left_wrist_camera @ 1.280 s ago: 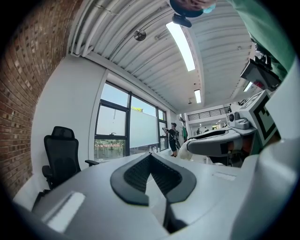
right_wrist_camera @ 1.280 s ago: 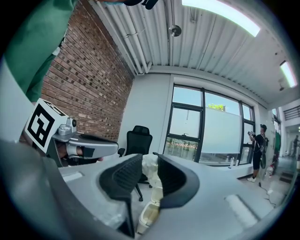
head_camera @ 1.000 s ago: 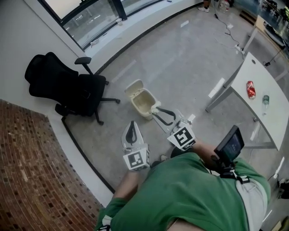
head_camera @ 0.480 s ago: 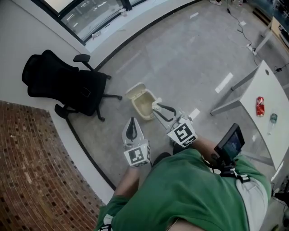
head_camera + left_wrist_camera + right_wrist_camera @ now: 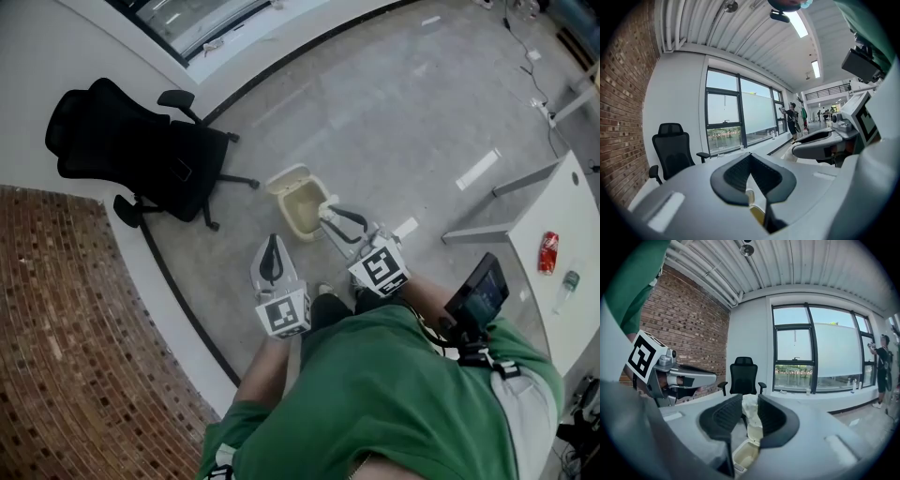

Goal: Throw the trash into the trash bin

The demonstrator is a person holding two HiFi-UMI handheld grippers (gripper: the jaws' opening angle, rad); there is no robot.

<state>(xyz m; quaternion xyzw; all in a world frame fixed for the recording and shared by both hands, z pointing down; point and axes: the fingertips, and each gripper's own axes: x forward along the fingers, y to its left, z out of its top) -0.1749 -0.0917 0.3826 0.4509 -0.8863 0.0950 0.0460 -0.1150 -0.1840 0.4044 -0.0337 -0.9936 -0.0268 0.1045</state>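
Jaws of our right gripper [image 5: 749,401] pinch a crumpled white paper wad [image 5: 751,412], the open beige trash bin [image 5: 746,453] just below them; our left gripper [image 5: 751,157] keeps its jaws closed on nothing.

Head view downward, gripper views face chair [image 5: 131,141]

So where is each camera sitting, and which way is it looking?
Head view: on the person's head, looking steeply down at the floor and trash bin; shows the green shirt, left gripper and right gripper.
Left gripper view: rides the left gripper, looking along its shut, empty jaws towards the windows; the right gripper shows beside it.
Right gripper view: rides the right gripper, looking along jaws shut on white trash, trash bin below; the left gripper shows.
Shared: all three show the black chair.
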